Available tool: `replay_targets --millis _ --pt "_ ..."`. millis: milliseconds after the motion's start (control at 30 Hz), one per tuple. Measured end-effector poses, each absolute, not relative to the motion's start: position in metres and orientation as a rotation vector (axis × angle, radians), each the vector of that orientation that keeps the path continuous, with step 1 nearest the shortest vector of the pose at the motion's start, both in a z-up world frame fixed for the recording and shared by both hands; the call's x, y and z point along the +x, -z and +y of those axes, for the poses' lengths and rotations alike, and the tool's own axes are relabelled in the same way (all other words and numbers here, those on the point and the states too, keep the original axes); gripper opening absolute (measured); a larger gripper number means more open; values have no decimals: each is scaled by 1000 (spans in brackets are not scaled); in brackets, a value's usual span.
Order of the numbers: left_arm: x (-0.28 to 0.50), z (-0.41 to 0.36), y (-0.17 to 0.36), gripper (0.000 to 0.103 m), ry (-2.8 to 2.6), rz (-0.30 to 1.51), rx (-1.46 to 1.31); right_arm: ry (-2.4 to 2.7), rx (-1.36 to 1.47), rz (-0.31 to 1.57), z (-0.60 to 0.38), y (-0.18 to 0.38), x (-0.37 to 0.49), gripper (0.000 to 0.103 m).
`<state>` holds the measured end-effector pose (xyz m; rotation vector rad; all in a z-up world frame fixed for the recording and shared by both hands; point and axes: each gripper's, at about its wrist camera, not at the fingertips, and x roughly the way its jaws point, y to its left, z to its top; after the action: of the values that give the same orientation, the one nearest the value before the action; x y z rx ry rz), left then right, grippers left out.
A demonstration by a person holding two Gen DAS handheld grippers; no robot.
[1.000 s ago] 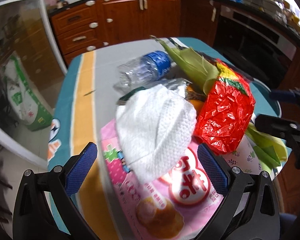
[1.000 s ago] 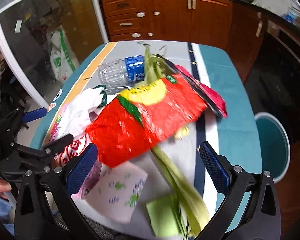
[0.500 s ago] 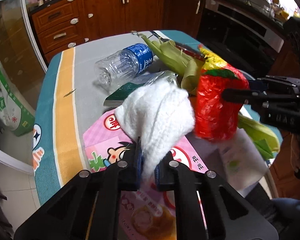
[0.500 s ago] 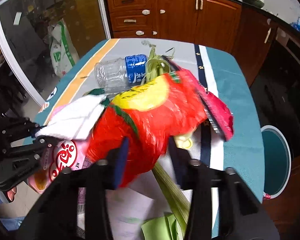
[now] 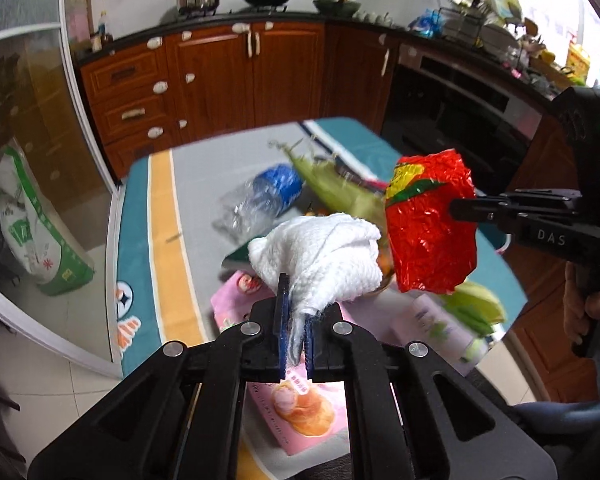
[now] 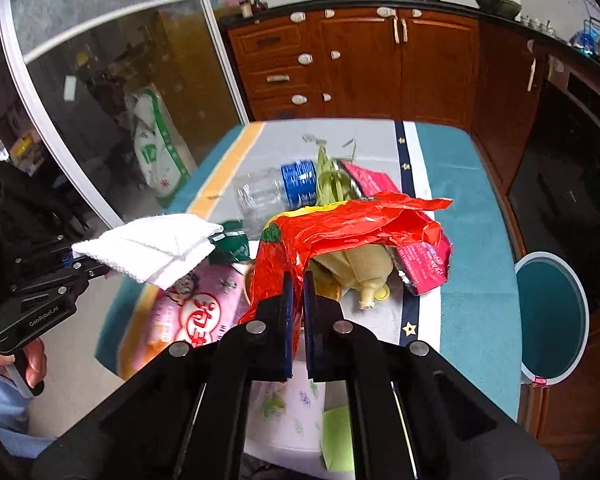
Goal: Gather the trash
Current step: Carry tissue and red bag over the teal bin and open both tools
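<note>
- A table (image 6: 460,216) strewn with trash is seen below both claws.
- A teal bin (image 6: 552,312) stands on the floor, right of the right claw.
- A red wrapper (image 6: 340,232) is pinched in the right claw (image 6: 296,300), lifted.
- A white cloth (image 5: 320,256) is clamped in the left claw (image 5: 296,320), lifted.
- A plastic bottle (image 6: 276,194) is left lying beyond the 2 claws.

We see a white tissue (image 5: 320,252), a red wrapper (image 5: 428,236) with yellow, and a teal tablecloth (image 6: 460,184) with stripes.
</note>
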<state>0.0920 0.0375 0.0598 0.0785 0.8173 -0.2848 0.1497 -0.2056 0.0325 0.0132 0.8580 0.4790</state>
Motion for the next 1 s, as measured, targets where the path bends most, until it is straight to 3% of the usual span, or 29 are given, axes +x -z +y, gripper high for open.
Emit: replay_targets --millis 167,433,667,1000 --pt "97 7 -88 7 333 780 112 -411 39 780 -244 -62 145 4" --pt "137 -115 -91 7 545 820 191 -182 76 770 -352 -62 157 4" --pt "179 -244 -44 7 688 933 295 42 93 859 -469 -15 179 4" --pt "248 -364 47 7 731 1109 421 90 105 1088 -535 76 233 6"
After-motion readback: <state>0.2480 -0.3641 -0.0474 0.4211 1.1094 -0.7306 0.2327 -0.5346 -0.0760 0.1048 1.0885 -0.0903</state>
